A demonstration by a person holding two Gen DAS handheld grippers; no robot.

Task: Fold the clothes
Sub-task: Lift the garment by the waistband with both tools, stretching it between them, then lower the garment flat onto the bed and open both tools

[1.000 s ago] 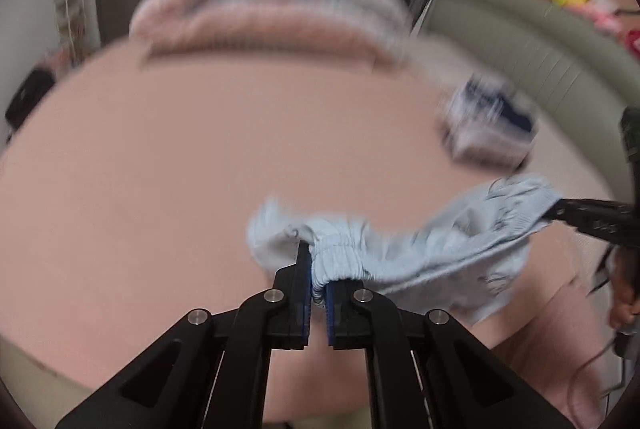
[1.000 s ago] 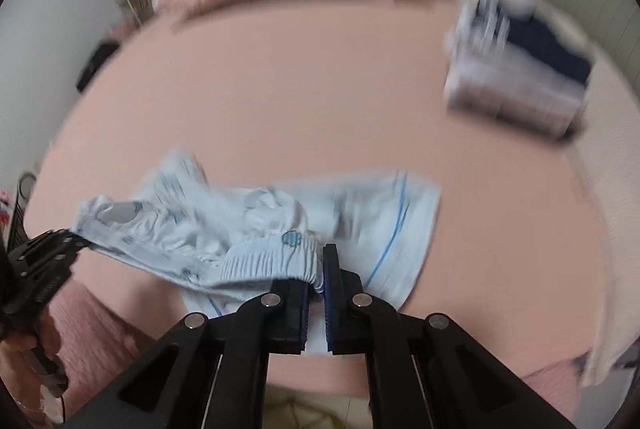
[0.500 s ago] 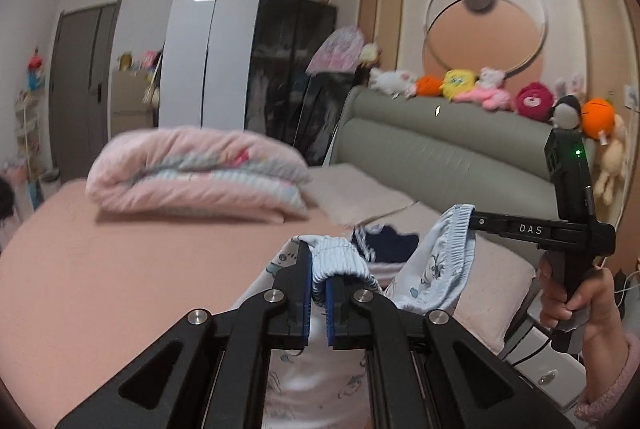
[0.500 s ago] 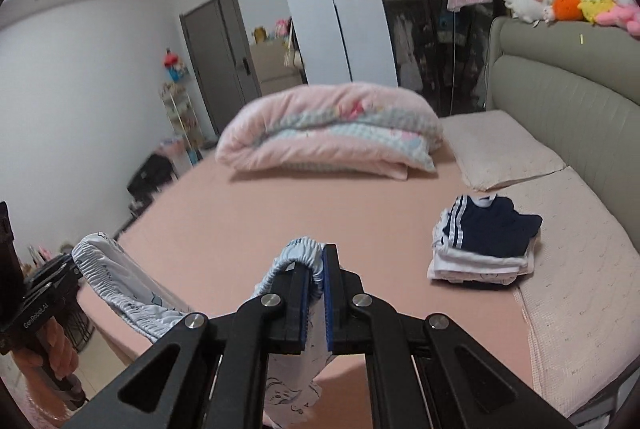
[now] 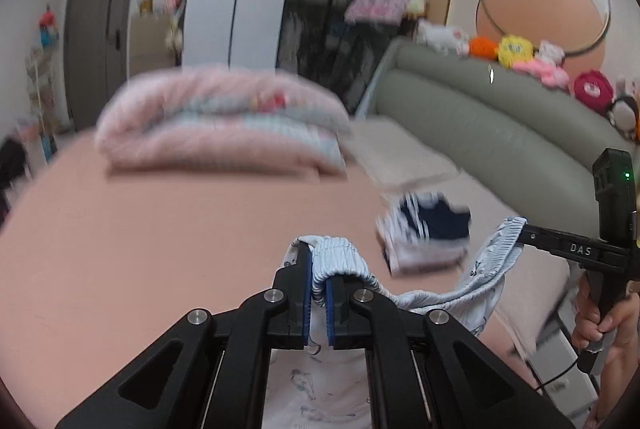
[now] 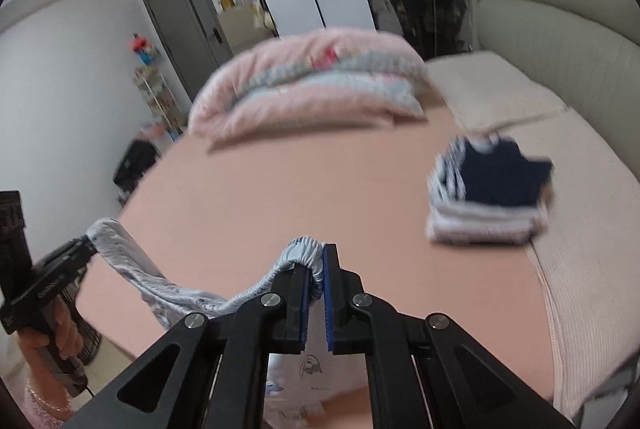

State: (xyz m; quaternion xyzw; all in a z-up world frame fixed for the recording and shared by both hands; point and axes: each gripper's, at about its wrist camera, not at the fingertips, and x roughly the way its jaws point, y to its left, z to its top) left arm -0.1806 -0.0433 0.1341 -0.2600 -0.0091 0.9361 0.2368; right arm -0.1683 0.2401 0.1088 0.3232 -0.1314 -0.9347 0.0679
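Left gripper [image 5: 319,279] and right gripper [image 6: 317,271] each clamped on the elastic waistband of light blue printed shorts [image 5: 448,299], hanging low-center of frame above pink bed [image 5: 160,229].

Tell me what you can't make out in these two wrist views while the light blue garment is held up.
- Light blue garment: lower part hidden behind the left tool in the left wrist view; type unclear.
- Folded stack: motion-blurred, right wrist view; item count unclear.
- Plush toys: blurred.

Folded quilt [image 5: 224,121] blurred, folded clothes stack [image 6: 490,197] smeared, garment's [image 5: 452,293] lower part cut off
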